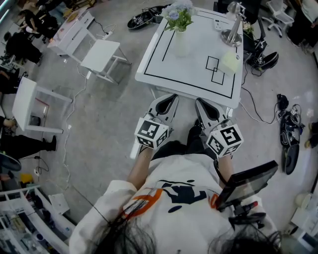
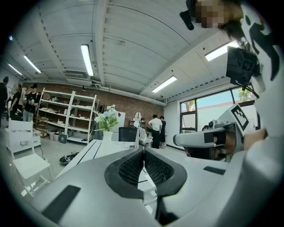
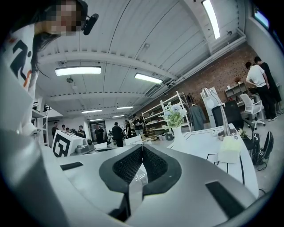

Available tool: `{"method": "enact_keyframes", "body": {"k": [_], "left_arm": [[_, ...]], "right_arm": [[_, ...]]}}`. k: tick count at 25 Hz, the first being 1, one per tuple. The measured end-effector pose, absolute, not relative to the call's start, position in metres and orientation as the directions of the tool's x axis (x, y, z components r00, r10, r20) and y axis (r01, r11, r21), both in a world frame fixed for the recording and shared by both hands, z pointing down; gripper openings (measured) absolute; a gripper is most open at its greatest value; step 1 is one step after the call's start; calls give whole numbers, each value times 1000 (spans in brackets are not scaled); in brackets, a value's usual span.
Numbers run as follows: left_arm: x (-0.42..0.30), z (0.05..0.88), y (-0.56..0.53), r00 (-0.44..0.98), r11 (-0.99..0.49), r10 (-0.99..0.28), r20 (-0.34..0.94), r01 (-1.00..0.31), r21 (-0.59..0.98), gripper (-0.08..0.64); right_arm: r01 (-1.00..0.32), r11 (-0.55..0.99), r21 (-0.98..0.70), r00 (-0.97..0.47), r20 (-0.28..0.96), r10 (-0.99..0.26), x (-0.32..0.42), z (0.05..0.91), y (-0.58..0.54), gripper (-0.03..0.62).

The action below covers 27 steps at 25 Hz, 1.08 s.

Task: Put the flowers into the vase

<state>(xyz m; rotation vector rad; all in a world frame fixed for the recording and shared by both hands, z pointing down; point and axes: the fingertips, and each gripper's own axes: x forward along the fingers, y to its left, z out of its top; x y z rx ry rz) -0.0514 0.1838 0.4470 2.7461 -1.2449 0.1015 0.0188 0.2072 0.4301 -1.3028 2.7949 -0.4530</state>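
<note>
The left gripper, jaws closed on nothing, hangs well short of the vase, which already holds the flowers. The right gripper, equally short of the vase, is likewise closed and empty. Any careless reach forward could topple that vase.

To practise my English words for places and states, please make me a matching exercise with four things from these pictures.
1 flowers
2 left gripper
3 pale yellow block
4 white chair

A on the floor, left of the table
B in the vase
C jaws shut, nothing between them
D on the table, beside the black squares

Pairs: 1-B, 2-C, 3-D, 4-A
</note>
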Motion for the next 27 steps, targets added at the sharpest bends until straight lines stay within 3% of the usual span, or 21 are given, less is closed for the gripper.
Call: {"method": "enact_keyframes", "body": {"k": [27], "left_arm": [[-64, 446, 179, 646, -640, -755, 115, -763, 90, 11]], "right_arm": [[-739, 625, -251, -665, 121, -737, 5, 430, 201, 15]]}}
